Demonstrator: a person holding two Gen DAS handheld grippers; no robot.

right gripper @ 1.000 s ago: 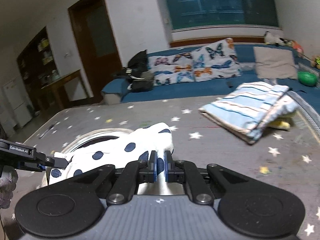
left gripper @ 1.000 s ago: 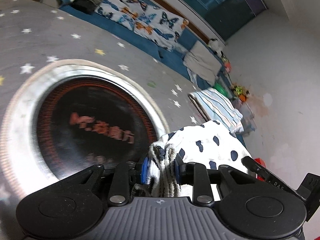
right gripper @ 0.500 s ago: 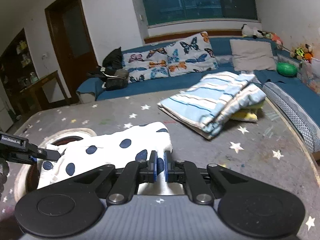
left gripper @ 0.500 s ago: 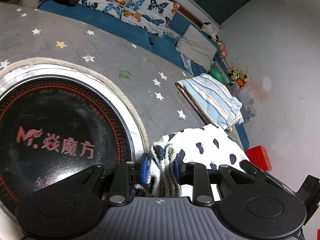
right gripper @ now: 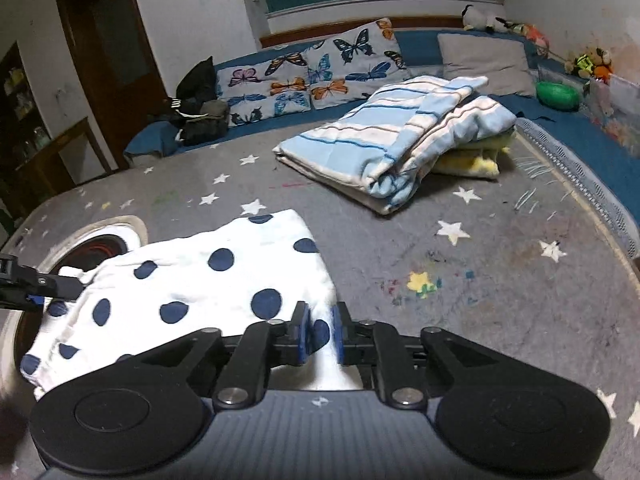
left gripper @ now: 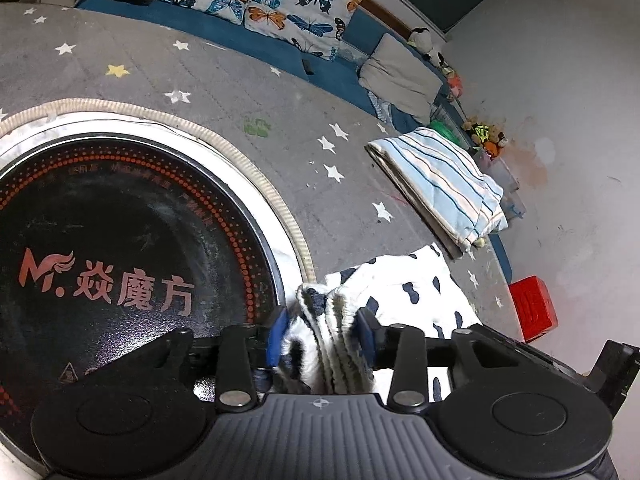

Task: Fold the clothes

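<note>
Since a second ago both of our hands have come down toward the counter point(right gripper: 500, 264), and the blur in the left view has cleared.

In the left wrist view, our left gripper point(left gripper: 320, 330) has the bunched hem of the polka-dot garment point(left gripper: 400, 292) between its blue pads; the jaws are opening and the cloth looks loose on the left side, though it still brushes the right pad. The garment runs away to the right, lying partly over the rim of the round cooktop point(left gripper: 120, 240) set into the counter. The folded striped blanket point(left gripper: 440, 184) lies well apart, farther right; a red box point(left gripper: 534, 308) sits beyond the counter's edge.

In the right wrist view, our right gripper point(right gripper: 319, 332) holds the garment's other near corner between narrow jaws, which are also opening; the cloth is still between them. The garment's long axis runs left to right between our two grippers, flat on the counter. Nothing seems to block us drawing both back.
</note>
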